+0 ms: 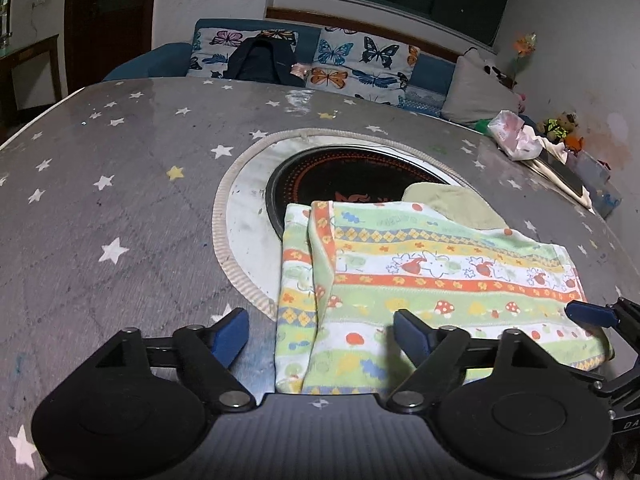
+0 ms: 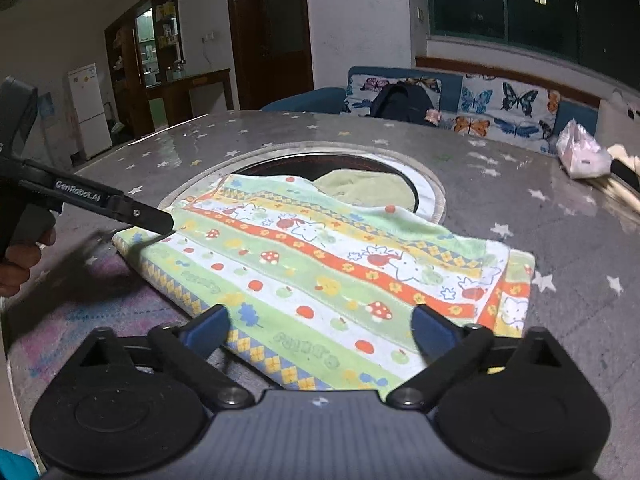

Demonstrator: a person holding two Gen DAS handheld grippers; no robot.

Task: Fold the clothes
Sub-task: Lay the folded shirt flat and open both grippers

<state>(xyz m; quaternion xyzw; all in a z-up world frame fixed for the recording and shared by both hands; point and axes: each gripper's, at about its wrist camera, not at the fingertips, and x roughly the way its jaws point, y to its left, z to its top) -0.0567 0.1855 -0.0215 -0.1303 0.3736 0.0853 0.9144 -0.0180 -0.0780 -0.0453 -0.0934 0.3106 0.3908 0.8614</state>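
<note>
Table [image 1: 120, 184]: round, grey star-printed covering, filling most of both views and carrying every item listed here.

Sofa [image 1: 360, 64]: blue, butterfly cushions, standing behind the table's far edge; a dark bag [image 1: 262, 60] is resting against its back.

Burner recess [image 1: 352, 176]: round black plate in a pale trimmed ring at the table's centre, partly covered by cloth.

Patterned cloth [image 1: 432, 276]: folded, striped green, orange and white with mushrooms and small animals, lying flat on the near half of the table, its far edge overlapping the recess. A plain olive cloth [image 1: 452, 204] is showing from behind that far edge.

Left gripper [image 1: 322, 334]: fingers spread wide, holding nothing. The cloth's near left corner is lying between them; the left pad [image 1: 230, 334] is sitting over bare table, the right pad [image 1: 412, 334] over the cloth.

Right gripper [image 2: 320, 330]: fingers likewise apart and empty, the cloth's near edge spanning the gap between them.

Plastic bag [image 2: 580, 156]: pinkish, crumpled, lying at the table's right edge.

View differences: the right wrist camera is showing the left gripper side-on with its tip at the cloth's left corner, plus a white fridge [image 2: 90, 110]. The left wrist camera is showing the cloth's doubled left edge and soft toys [image 1: 560, 128] against the wall.
</note>
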